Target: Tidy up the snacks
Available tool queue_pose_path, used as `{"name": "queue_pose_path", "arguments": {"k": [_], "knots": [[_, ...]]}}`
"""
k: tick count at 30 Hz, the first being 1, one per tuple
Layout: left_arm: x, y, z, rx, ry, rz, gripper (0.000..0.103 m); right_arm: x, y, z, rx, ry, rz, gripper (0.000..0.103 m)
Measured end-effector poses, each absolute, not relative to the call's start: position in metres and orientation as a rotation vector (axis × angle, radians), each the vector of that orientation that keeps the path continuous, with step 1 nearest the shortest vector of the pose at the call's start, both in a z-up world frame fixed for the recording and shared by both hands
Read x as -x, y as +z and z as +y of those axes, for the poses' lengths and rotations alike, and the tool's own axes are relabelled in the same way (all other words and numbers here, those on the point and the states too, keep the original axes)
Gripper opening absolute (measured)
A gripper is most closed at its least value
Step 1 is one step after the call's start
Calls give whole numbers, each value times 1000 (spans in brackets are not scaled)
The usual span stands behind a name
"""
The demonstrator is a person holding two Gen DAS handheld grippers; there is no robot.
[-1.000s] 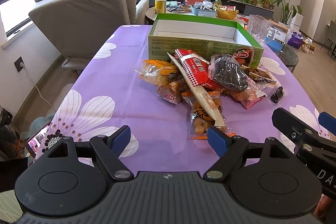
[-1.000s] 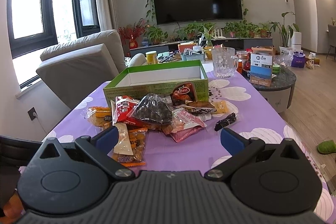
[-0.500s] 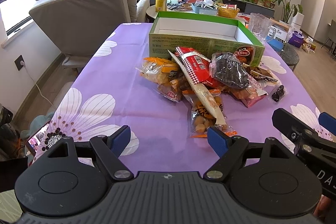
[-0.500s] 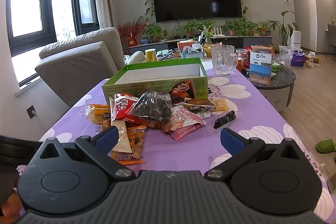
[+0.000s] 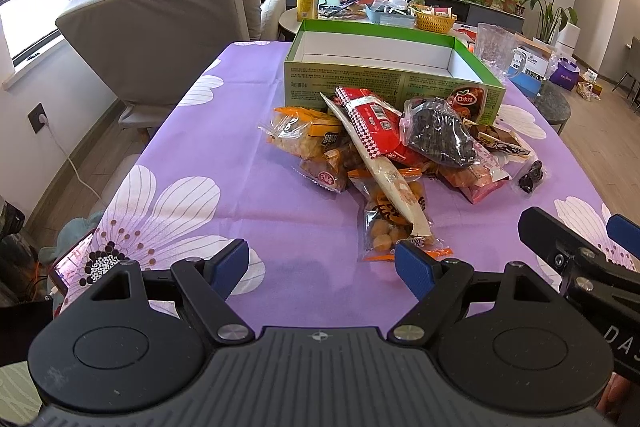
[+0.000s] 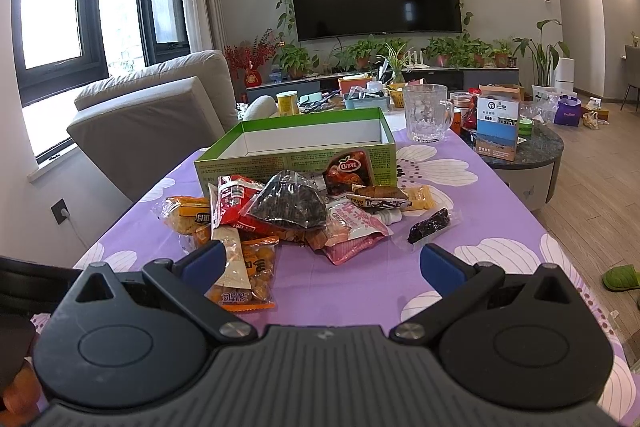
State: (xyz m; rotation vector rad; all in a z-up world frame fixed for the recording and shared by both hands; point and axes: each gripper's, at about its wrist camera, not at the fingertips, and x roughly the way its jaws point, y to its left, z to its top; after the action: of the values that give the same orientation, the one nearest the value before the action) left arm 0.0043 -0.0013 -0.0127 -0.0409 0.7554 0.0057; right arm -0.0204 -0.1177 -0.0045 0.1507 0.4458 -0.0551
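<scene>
Nothing is seen moved since a second ago | left tool (image 5: pixel 322 269) and right tool (image 6: pixel 322 265) are held apart, empty | snack pile (image 5: pixel 394 155) is heaped on table (image 5: pixel 248 155) before green box (image 5: pixel 394 81) | long white packet (image 5: pixel 384 171) is laid pointing boxward | glass mug (image 6: pixel 426 113) is stood beside box

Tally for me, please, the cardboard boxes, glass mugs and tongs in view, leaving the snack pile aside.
Green box: 1
Glass mug: 1
Tongs: 2 (left tongs, right tongs, both open and empty)
Total: 4
</scene>
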Motion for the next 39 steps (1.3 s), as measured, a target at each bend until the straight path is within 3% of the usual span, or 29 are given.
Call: {"name": "queue_pose_path", "arguments": {"k": [23,32,39], "knots": [[-10,-16,2,41,23,761,79,18,-6,-120,-156,-52,457,58],[-27,-10,31,184,11,706,78,10,-12,-142,-149,-110,456,58],[-59,-12,7,179,-70,762,78,1,-20,-164,-163,-153,475,58]]}}
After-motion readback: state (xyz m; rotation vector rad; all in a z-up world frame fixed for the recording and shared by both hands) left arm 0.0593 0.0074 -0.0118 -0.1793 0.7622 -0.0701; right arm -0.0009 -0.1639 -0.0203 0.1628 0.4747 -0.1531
